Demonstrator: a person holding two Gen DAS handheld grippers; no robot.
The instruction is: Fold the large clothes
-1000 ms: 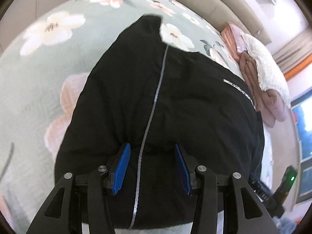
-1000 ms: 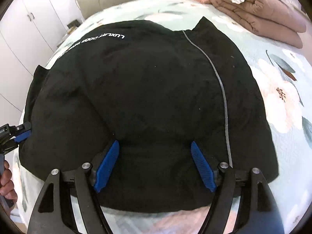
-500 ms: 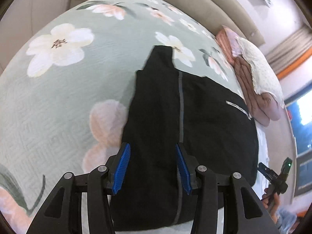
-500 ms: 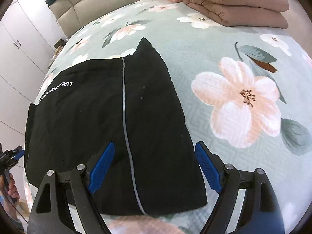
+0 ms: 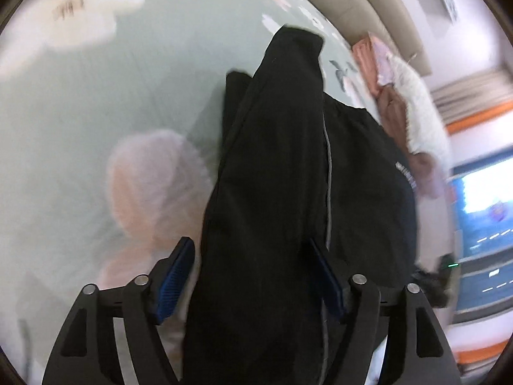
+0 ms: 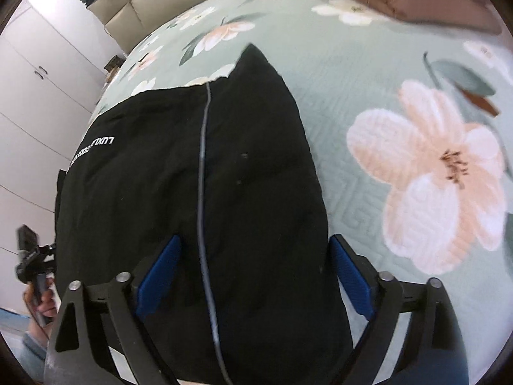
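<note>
Here, a black garment [image 6: 224, 192] with a thin grey stripe lies folded on a floral bedspread [image 6: 400, 96]. Both tools hover over its near end, the left tool [image 5: 253, 276] and right tool [image 6: 256, 276] opening, pads gripping nothing.

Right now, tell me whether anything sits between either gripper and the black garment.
Nothing visible does. The black garment lies spread on the floral bedspread with nothing on top of it. The right gripper and left gripper each hang directly over it, jaws opening, bare cloth showing between them.
</note>
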